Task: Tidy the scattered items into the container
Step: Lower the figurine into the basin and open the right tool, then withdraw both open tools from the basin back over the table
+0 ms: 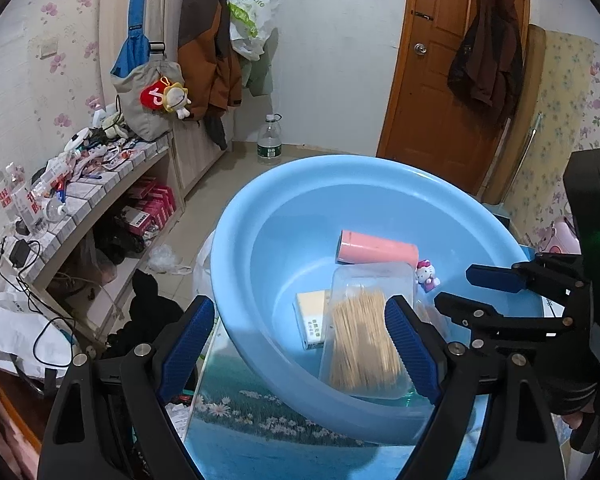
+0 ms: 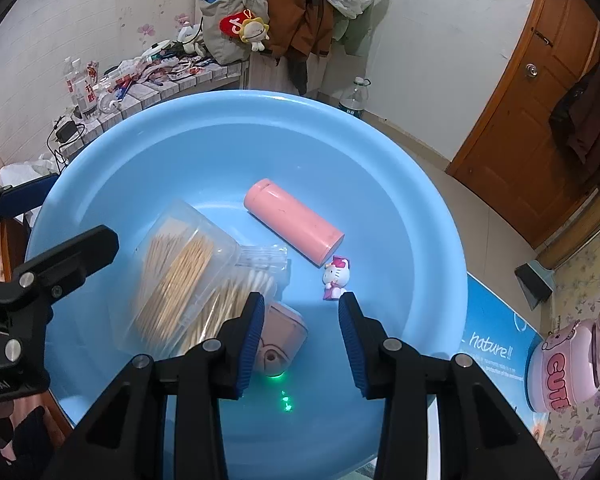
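A light blue basin (image 1: 260, 216) (image 2: 180, 132) holds a pink cylinder (image 1: 376, 248) (image 2: 296, 222), a clear box of toothpicks (image 1: 364, 336) (image 2: 180, 276), a clear box of cotton swabs (image 2: 256, 276), a small yellow-white box (image 1: 312, 320), a kitty figure (image 1: 426, 276) (image 2: 336, 276) and a small pink case (image 2: 282, 340). My left gripper (image 1: 300, 344) is open wide and straddles the basin's near rim, one finger outside and one over the toothpick box. Above the basin floor my right gripper (image 2: 302, 332) (image 1: 472, 292) is open and empty, with the pink case beside its left finger.
The basin sits on a blue printed table mat (image 1: 240, 440) (image 2: 492, 344). A pink toy camera (image 2: 572, 360) lies on the table at the right. A cluttered tiled shelf (image 1: 80, 184) runs along the left wall. A water bottle (image 1: 269, 140) stands on the floor near a wooden door (image 1: 452, 60).
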`<state>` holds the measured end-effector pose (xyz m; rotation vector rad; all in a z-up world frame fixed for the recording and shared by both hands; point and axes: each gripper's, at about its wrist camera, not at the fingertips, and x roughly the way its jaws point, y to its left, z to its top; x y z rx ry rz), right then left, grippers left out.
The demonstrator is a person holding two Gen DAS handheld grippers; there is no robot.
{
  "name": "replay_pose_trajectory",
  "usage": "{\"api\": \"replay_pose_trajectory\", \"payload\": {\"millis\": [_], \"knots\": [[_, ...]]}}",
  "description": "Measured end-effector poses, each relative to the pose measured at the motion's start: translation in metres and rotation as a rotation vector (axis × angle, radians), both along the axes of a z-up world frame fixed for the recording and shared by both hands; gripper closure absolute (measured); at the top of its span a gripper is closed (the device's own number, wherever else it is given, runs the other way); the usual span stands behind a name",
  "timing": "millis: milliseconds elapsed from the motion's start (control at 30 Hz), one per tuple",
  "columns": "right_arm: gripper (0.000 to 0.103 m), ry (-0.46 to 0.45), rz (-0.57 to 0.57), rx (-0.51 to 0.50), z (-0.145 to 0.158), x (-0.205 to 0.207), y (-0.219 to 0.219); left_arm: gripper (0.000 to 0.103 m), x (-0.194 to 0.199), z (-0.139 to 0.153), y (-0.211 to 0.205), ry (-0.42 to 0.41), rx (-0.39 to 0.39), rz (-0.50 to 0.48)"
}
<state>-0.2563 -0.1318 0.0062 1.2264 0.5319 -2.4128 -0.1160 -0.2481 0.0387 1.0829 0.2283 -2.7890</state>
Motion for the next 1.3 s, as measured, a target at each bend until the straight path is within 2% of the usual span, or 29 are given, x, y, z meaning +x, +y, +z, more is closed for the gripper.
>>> {"api": "replay_pose_trajectory", "payload": {"millis": [133, 800, 933, 1167, 1300], "knots": [[0.063, -0.003, -0.002, 0.002, 0.002, -0.004, -0.003, 0.017, 0.005, 0.004, 0.005, 0.010, -0.006, -0.009], [0.063, -0.007, -0.008, 0.005, 0.011, 0.027, 0.011, 0.017, 0.030, 0.030, 0.036, 0.044, -0.036, -0.047], [0.063, -0.005, -0.006, -0.016, 0.007, 0.018, 0.009, 0.017, 0.034, 0.034, 0.049, 0.047, -0.047, -0.064], [0.063, 0.069, -0.050, -0.103, 0.023, 0.038, 0.028, 0.014, 0.041, 0.047, 0.072, 0.071, -0.071, -0.092], [0.063, 0.153, -0.083, -0.136, 0.037, 0.057, 0.045, 0.014, 0.045, 0.055, 0.087, 0.087, -0.083, -0.112]]}}
